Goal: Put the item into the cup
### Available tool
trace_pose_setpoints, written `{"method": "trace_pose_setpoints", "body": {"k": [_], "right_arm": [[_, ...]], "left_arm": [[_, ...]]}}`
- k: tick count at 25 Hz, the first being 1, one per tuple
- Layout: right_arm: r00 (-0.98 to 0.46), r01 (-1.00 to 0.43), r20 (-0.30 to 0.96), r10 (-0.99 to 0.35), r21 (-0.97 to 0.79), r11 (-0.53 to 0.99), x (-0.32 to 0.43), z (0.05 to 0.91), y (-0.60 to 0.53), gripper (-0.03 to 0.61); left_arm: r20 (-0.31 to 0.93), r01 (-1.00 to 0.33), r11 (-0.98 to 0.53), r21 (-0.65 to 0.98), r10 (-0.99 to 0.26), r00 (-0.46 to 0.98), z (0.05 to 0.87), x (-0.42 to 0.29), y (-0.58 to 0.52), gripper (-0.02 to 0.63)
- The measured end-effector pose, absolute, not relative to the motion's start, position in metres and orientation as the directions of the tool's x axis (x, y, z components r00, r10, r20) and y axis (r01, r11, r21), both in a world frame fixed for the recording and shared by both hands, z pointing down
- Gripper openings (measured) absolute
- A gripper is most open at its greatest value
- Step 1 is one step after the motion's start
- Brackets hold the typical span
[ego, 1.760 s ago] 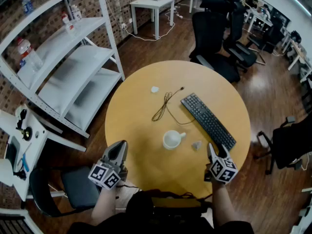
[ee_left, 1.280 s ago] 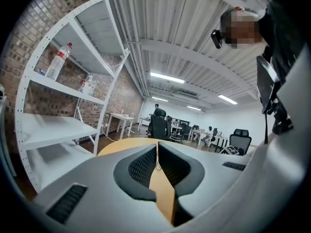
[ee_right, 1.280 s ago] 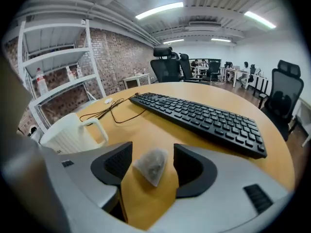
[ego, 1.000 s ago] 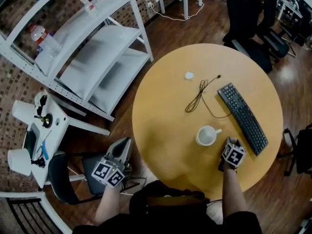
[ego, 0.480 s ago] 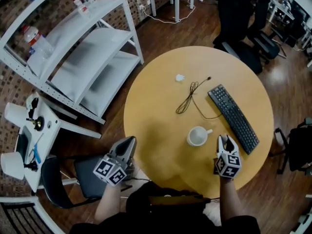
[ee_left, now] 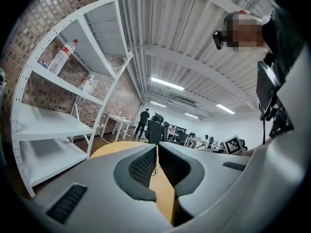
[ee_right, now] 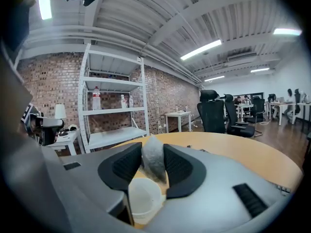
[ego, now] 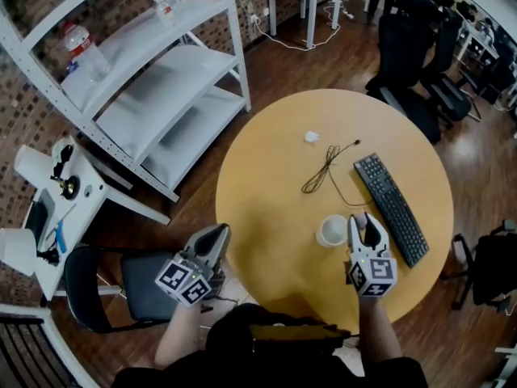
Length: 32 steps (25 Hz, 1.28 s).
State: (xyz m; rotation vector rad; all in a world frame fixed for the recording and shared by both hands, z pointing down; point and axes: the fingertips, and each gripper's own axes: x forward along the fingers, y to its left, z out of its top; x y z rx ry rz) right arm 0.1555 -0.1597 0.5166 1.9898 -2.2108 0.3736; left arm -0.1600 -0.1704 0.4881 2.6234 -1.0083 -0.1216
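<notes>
R gripper (ego: 363, 226): 1, jaws about half shut, pads clamped on grey item (ee_right: 153, 161), held off the table
Grey item: 1, pinched btwn R pads, hanging just over the cup, not in it
Cup (ego: 331, 231): 1, white, upright on table, touching-close to R jaw tips; inside looks empty in R gripper view
L gripper (ego: 212, 237): 1, jaws closed to a thin slit, nothing btwn them, out past table's left edge
Table (ego: 275, 192): 1, round, yellow-tan top
Keyboard (ego: 391, 208): 1, black, just right of cup
Cable (ego: 323, 168): 1, thin black, loose loops btwn cup and far edge
White scrap (ego: 311, 137): 1, small, near cable's far end
Shelf unit (ego: 153, 95): 1, white, left of table, 3 bottles on it
</notes>
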Motion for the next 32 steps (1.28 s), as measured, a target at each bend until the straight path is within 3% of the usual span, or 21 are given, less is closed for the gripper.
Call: {"method": "trace_pose_setpoints", "body": {"k": [12,24,27,32], "right_arm": [[-0.174,-0.985,0.280,-0.944,-0.062,0.164,0.124,0.540,-0.166,0.169],[-0.080,-0.987,0.230,-0.970,-0.156,0.045,0.162,0.516,-0.130,0.168],[-0.026,-0.992,0.205,-0.978,-0.125,0.001,0.189,0.501,-0.105,0.096],[0.089,-0.993,0.190,-0.978,-0.065,-0.103,0.241,0.472,-0.045,0.035]], "left_arm": [[0.068,-0.698,-0.641,0.319,-0.719,0.692,0.495,-0.203,-0.153,0.017],[0.055,-0.654,-0.696,0.298,-0.671,0.739,0.490,-0.183,-0.160,0.017],[0.025,-0.624,-0.721,0.301,-0.648,0.761,0.489,-0.162,-0.165,0.017],[-0.032,-0.561,-0.768,0.309,-0.598,0.801,0.474,-0.123,-0.162,0.017]]}}
